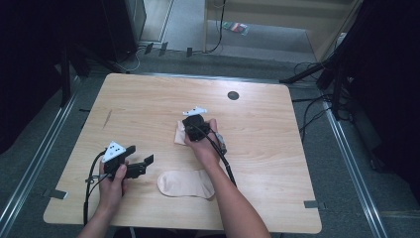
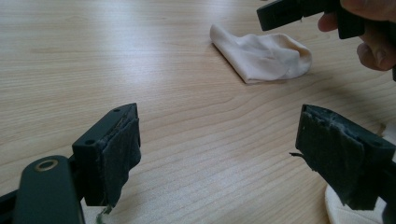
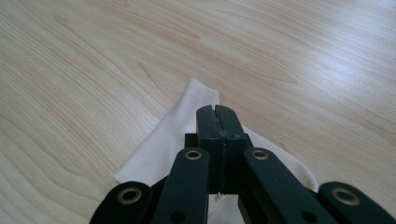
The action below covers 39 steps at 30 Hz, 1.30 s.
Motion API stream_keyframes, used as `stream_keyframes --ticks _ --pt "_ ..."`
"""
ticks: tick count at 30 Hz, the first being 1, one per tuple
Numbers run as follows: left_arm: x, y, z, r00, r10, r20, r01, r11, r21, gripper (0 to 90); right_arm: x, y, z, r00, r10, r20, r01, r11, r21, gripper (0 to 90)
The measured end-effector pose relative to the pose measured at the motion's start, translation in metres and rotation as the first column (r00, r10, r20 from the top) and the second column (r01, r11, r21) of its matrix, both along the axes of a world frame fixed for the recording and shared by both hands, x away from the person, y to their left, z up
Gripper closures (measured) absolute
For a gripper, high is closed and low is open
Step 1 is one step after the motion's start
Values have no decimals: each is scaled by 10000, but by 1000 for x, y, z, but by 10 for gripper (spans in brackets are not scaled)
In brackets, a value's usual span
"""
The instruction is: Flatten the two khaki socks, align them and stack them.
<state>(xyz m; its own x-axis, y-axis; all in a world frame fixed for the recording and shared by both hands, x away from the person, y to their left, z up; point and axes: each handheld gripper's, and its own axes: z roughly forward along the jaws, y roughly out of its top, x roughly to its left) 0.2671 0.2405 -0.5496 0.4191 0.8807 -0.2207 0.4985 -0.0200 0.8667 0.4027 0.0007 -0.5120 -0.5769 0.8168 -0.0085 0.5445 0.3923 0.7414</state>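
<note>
A folded pale sock (image 1: 179, 134) lies near the middle of the wooden table (image 1: 148, 99). My right gripper (image 1: 188, 126) hovers just over it, jaws shut together with nothing visible between them. In the right gripper view the closed tips (image 3: 218, 114) point over the sock (image 3: 163, 144). A second pale sock (image 1: 185, 183) lies flat nearer the front edge. My left gripper (image 1: 140, 154) rests to its left, jaws open and empty. The left gripper view shows those wide jaws (image 2: 215, 140), the folded sock (image 2: 266, 56) beyond, and the flat sock's edge (image 2: 341, 212) at lower right.
A dark round grommet (image 1: 233, 95) sits in the table's far half. Cables trail from both grippers toward the front edge. Grey floor, metal rails and dark stands surround the table.
</note>
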Motion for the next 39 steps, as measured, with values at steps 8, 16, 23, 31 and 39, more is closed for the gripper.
stream_keyframes --ticks 8,16,23,31,39 --pt "0 -1 0 10000 -13 6 13 10000 91 149 14 -4 -15 9946 -287 -996 368 9960 811 465" --pt "0 -1 0 10000 -11 -5 11 10000 58 149 3 11 -23 9999 108 -13 -108 9984 -552 785" --pt "1 0 0 10000 -17 -18 17 10000 67 149 -1 11 -13 9995 259 152 -257 9995 -160 874" --pt "1 -1 0 10000 6 -4 -6 10000 38 149 -10 23 23 9959 756 491 -794 9935 811 877" --pt "0 1 0 10000 -13 76 14 10000 -58 149 -29 35 77 9765 1623 1420 -1915 9555 2246 875"
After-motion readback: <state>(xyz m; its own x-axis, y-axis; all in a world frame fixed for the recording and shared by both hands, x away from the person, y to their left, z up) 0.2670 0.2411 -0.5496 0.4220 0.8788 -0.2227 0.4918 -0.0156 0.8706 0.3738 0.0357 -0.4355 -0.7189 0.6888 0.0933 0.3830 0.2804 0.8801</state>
